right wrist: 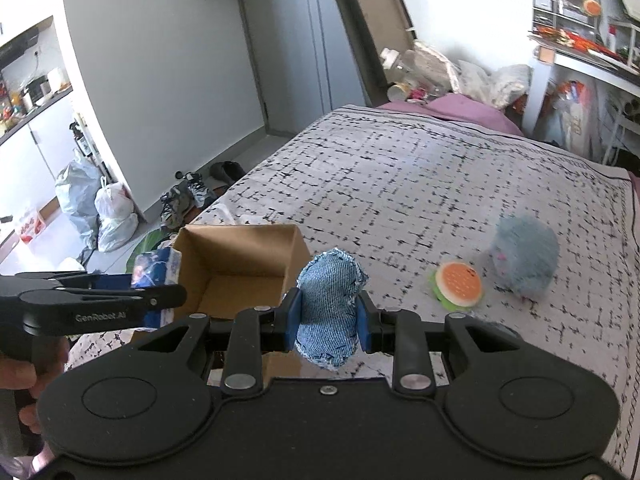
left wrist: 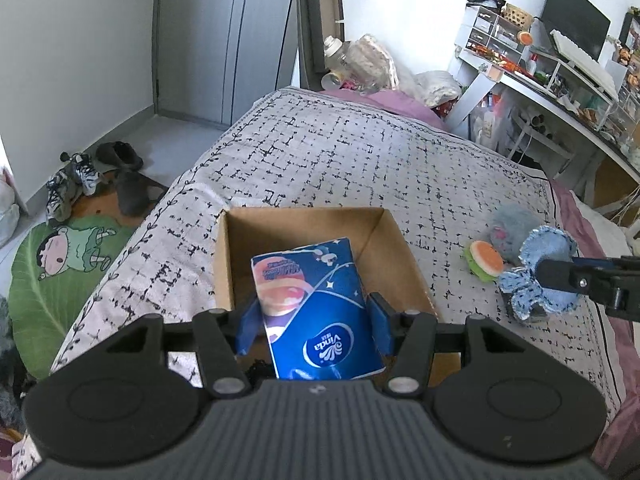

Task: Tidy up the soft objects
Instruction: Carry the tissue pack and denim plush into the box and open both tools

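Bedspread (left wrist: pixel 360 152) carried an empty cardboard box (left wrist: pixel 224 264); left claw (left wrist: pixel 312 322) gripped a tissue pack (left wrist: pixel 316 312) above it, right claw (right wrist: pixel 326 322) clamped a denim pouch (right wrist: pixel 330 308) (burger toy (right wrist: pixel 458 283), fluffy ball (right wrist: pixel 524 260) awaited).

My left wrist camera looks down along its gripper (left wrist: pixel 312 326) at the cardboard box (left wrist: pixel 304 220) close below. My right one, further right, tilts down likewise. Both share the box (right wrist: pixel 240 252) and bed (right wrist: pixel 400 168).
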`<state>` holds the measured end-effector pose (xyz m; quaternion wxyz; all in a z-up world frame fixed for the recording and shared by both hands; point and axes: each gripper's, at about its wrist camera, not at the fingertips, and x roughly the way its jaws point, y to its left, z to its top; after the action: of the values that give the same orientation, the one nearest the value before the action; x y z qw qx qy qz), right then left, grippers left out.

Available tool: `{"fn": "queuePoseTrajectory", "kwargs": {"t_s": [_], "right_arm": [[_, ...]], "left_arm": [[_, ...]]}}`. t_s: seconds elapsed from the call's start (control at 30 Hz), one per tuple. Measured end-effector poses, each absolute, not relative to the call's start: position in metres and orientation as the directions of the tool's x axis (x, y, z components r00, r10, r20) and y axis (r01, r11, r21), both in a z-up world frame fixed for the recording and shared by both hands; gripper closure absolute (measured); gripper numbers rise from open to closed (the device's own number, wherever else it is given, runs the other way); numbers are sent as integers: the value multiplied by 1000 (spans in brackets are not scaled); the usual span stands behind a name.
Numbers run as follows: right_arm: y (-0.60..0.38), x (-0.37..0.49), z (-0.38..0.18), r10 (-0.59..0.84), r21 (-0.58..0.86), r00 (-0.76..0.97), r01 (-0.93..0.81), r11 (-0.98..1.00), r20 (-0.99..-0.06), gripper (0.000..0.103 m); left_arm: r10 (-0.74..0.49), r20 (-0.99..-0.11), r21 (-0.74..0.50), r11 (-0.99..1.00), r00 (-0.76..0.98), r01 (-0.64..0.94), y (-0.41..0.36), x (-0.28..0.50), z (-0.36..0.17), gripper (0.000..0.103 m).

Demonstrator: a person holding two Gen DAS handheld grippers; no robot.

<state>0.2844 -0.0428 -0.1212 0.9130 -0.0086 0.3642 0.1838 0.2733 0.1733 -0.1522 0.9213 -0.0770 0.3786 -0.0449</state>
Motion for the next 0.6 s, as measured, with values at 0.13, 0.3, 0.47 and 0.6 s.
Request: {"fn": "queuePoseTrajectory", "kwargs": {"t_s": [0.13, 0.3, 0.47, 0.6], "right_arm": [[-27, 289, -123, 344, 115, 654, -367, 923, -674, 75], [-10, 290, -129, 380, 135, 619, -405, 904, -688, 74], [6, 293, -140, 390, 139, 593, -423, 895, -704, 74], [14, 291, -143, 395, 152, 575, -423, 893, -717, 53]], "left_arm": [[-161, -687, -213, 977, 709, 15, 183, 279, -155, 45], [-172, -684, -250, 968, 709, -7, 193, 280, -157, 38], [-176, -671, -264, 965, 720, -10, 200, 276, -154, 32], [-160, -674, -233, 973, 721, -1, 200, 271, -153, 30]]}}
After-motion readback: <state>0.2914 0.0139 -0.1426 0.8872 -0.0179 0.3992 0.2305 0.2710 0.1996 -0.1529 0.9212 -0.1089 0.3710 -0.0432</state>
